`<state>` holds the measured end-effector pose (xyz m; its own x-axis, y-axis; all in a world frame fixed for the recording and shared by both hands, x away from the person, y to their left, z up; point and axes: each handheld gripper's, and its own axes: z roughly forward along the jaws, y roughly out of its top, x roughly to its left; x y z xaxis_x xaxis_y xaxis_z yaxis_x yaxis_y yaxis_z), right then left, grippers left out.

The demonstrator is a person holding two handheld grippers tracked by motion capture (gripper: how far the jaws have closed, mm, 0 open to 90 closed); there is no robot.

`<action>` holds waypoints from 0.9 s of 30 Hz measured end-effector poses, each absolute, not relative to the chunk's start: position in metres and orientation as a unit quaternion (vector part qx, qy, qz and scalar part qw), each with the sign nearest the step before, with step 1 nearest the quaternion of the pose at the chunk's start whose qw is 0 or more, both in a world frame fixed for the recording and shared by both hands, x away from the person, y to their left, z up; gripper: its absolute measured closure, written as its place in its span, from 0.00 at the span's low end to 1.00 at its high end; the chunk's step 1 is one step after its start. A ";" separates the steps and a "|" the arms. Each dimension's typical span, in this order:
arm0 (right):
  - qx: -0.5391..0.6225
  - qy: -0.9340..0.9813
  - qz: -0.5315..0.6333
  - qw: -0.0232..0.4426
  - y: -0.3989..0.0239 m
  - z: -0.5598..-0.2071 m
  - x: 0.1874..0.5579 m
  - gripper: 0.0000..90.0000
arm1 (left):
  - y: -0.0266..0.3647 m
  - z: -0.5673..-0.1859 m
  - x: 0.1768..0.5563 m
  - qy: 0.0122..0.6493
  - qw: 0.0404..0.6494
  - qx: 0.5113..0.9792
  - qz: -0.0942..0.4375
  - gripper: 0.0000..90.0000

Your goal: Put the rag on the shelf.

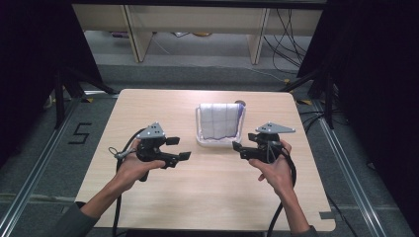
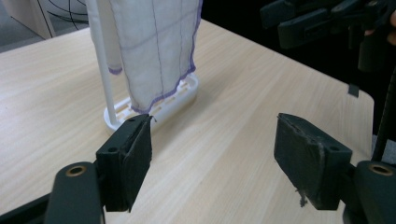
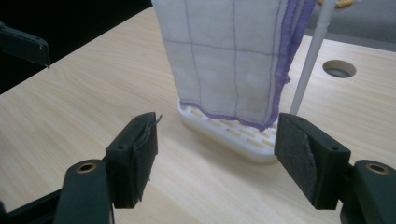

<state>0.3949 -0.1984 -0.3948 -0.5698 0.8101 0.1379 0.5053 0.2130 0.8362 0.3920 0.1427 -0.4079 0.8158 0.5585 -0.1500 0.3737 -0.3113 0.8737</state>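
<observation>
Risk of toppling the light rack when the cloth is pulled.
Cloth hangs on the white rack mid-surface; left tool and right tool, both spread and empty, could snag it unevenly.

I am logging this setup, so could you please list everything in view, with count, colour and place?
cloth: one, white with purple grid lines and edging, hanging over the rack
rack: one, white, slotted base with upright posts, far middle of the table
table: one, light wood, with a round hole beyond the rack
left gripper: one, black, fingers open, empty, left of the rack
right gripper: one, black, fingers open, empty, right of the rack
hands: two, one holding each gripper
</observation>
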 end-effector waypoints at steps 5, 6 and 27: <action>0.435 0.767 0.444 0.159 -0.194 -0.405 0.382 0.33 | 0.143 -0.425 0.379 0.282 0.498 0.815 0.090 0.30; 0.425 0.772 0.444 0.160 -0.195 -0.408 0.381 0.33 | 0.143 -0.427 0.376 0.283 0.496 0.816 0.090 0.30; 0.415 0.801 0.412 0.129 -0.189 -0.452 0.343 0.29 | 0.168 -0.470 0.345 0.290 0.488 0.820 0.076 0.21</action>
